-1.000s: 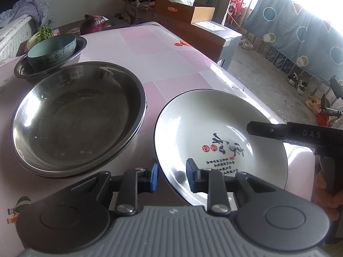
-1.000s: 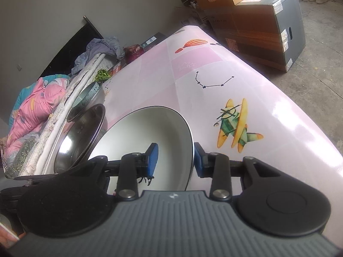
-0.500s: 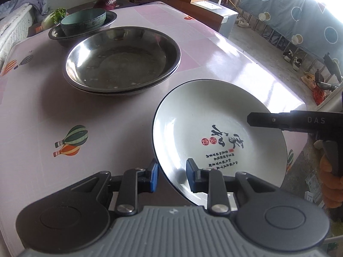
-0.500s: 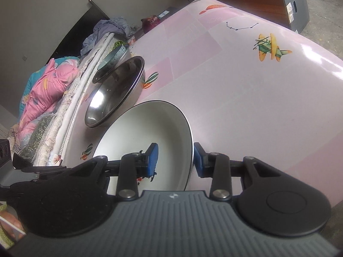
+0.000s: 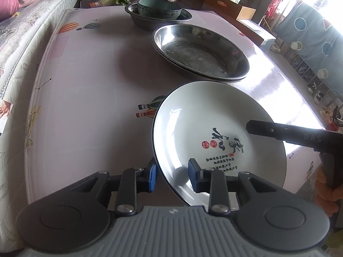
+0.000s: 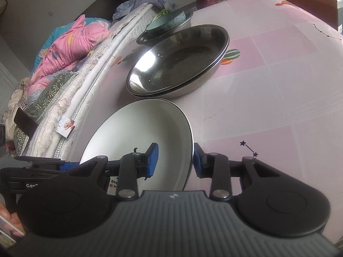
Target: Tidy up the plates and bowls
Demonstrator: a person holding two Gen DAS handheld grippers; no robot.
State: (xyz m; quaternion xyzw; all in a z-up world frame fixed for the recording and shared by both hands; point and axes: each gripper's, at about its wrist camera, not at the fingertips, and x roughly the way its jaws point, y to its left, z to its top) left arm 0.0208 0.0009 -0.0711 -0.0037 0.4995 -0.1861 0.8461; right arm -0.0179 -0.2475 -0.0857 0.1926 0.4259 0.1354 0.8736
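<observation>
- The white plate (image 5: 218,128) is glossy glazed ceramic, round and shallow, with a thin dark rim and black brush lettering beside red seals in its well. It fills the lower right of the left wrist view, lifted above the table (image 5: 90,98).
- The left gripper (image 5: 171,173) has blue pads on black fingers, one on each side of the plate's near rim. Its jaws have just been opening a little with the rim between them, and the left pad looks slightly off the rim, so I cannot tell whether the grip holds.
- The right gripper (image 6: 175,160) straddles the plate (image 6: 137,128) at the opposite edge, blue pads closed on the rim from inside and outside.
- In the left wrist view, the right gripper's black finger (image 5: 278,131) reaches in from the right edge over the plate.
- Stacked steel pans (image 5: 201,51), wide, shiny and shallow, sit in the upper centre of the table.
- Behind them a teal ceramic bowl (image 5: 159,9) rests inside another steel pan (image 5: 186,17).
- The table wears a smooth pink cloth printed with balloons.
</observation>
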